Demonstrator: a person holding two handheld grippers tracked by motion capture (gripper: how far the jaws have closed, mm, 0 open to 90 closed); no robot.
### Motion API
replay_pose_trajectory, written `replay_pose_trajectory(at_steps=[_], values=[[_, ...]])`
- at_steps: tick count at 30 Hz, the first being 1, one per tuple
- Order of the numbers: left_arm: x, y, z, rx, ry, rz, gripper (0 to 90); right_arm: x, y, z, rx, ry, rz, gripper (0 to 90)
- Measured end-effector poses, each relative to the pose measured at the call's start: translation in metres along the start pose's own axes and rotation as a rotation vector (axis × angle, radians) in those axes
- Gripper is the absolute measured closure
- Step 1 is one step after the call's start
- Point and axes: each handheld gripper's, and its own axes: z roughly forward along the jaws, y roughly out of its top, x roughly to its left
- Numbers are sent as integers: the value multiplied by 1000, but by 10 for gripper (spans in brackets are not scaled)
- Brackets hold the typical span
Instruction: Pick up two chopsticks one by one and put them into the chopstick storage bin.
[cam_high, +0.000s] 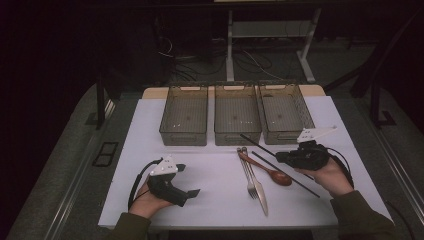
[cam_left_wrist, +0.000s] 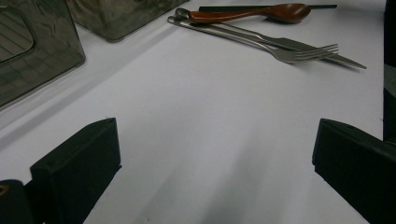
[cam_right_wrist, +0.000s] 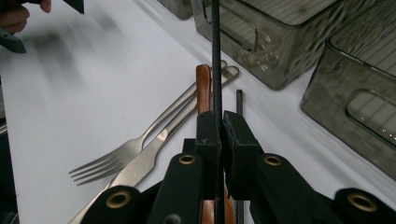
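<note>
Here the white table (cam_high: 200, 120) carries three grey bins (cam_high: 236, 119) in a row at its far side. Nearer lie a knife (cam_high: 259, 187), a fork (cam_high: 248, 177) and a wooden spoon (cam_high: 270, 171). The right gripper (cam_right_wrist: 218, 128) is clenched on a black chopstick (cam_right_wrist: 215, 56), above a second chopstick (cam_high: 292, 174). The left gripper (cam_high: 186, 181) rests released.

Three bins (cam_high: 237, 117) stand side by side at the back of the bench (cam_high: 210, 200). Before them, right of centre, lie a fork (cam_high: 248, 175) and a knife (cam_high: 258, 187) touching, with a spoon (cam_high: 267, 170) just to their right. One chopstick (cam_high: 287, 175) lies right of the spoon; another (cam_high: 256, 144), seemingly raised, runs toward the middle bin.
</note>
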Motion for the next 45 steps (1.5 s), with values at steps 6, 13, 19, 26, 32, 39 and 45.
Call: replay_pose_trajectory(at_steps=[6, 13, 19, 26, 32, 39, 45], values=[[-1, -1, 0, 0, 2, -1, 0, 0, 6, 5, -3, 8, -4, 841], [-1, -1, 0, -3, -1, -1, 0, 2, 18, 15, -1, 21, -18, 841], [-1, -1, -1, -6, 0, -1, 0, 4, 30, 24, -11, 24, -28, 841], [-1, -1, -1, -9, -1, -2, 0, 7, 47, 35, -8, 33, -36, 841], [-1, -1, -2, -11, -3, -2, 0, 9, 60, 46, -3, 36, -48, 841], [-2, -1, -2, -10, -5, 2, 0, 9, 73, 54, -18, 33, -43, 841], [-2, 0, -2, -8, -6, 5, 0, 9, 82, 63, -16, 30, -41, 841]])
